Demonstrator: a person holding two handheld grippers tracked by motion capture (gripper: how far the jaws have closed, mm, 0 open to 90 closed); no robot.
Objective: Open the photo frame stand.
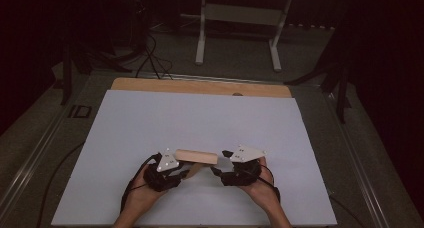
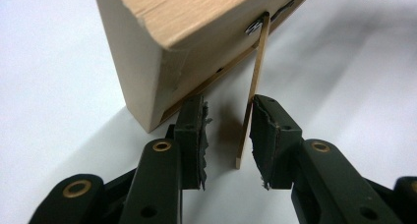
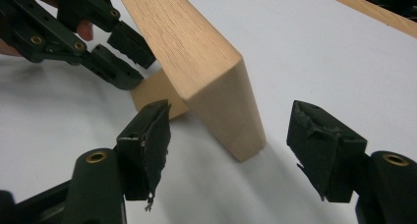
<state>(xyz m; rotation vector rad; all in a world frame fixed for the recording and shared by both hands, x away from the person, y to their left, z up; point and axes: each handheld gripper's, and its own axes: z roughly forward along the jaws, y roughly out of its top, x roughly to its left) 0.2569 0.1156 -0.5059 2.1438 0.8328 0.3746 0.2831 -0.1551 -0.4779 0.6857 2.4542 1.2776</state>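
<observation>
A wooden block point(image 3: 196, 62) is stood on the worktop point(image 1: 200, 118) between both grippers. Its thin hinged strip point(image 2: 251, 111) is straddled by the open left gripper point(image 2: 226, 135); the right gripper point(image 3: 228, 140) is spread wide before the block's end.

I see a pale wooden block point(image 1: 196, 156) with clear grain, standing on its long edge on the white bench point(image 1: 200, 118) and leaning back. A thin flat wooden strut point(image 2: 252, 94), hinged to its rear face by a small metal fitting, angles down to the bench and props it.

A white table sheet point(image 1: 200, 118); behind it, a white-legged desk frame point(image 1: 239, 35)
</observation>
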